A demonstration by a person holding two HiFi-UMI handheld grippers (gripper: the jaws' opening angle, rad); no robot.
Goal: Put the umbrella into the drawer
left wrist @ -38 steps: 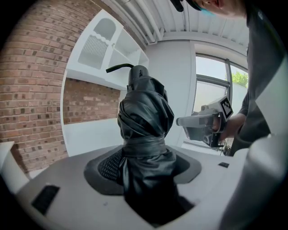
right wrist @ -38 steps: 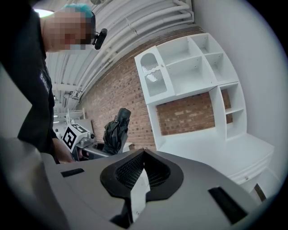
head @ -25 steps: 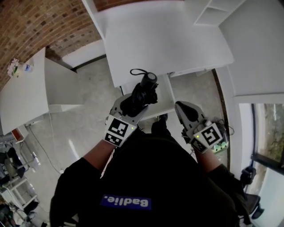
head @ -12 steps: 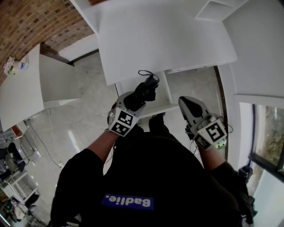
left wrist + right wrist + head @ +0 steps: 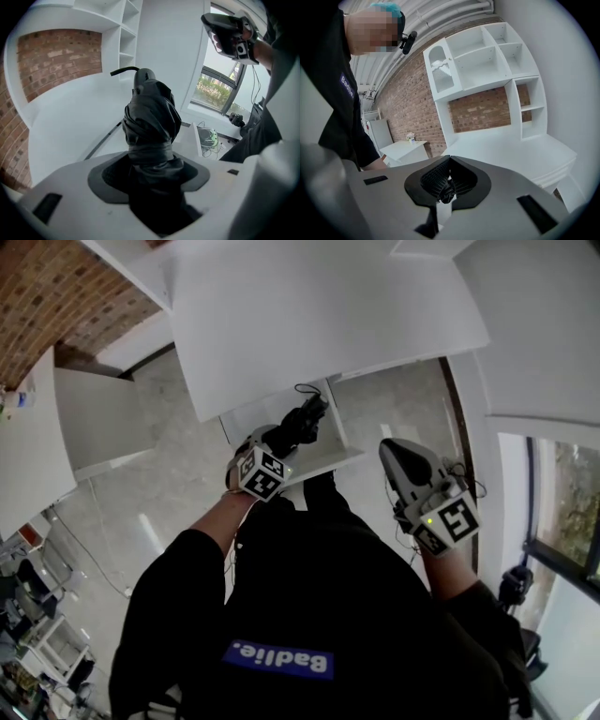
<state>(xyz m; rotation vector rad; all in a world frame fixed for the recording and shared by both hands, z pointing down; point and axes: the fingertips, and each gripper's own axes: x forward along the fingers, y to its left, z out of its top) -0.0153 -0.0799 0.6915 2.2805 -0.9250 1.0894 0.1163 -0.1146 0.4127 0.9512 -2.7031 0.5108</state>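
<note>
The left gripper, jaws pinching the folded black umbrella above the open drawer; right gripper pressed together, empty (held aside): best lowered lengthwise, strap loop tucked within the walls, before the jaws spread.

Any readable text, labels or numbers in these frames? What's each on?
"Badlie.": white letters on a blue patch on the person's black shirt, upside down in the head view. The right gripper view shows it too, blurred.
Marker cubes: square patterns only, no text.
Nothing else readable.
</note>
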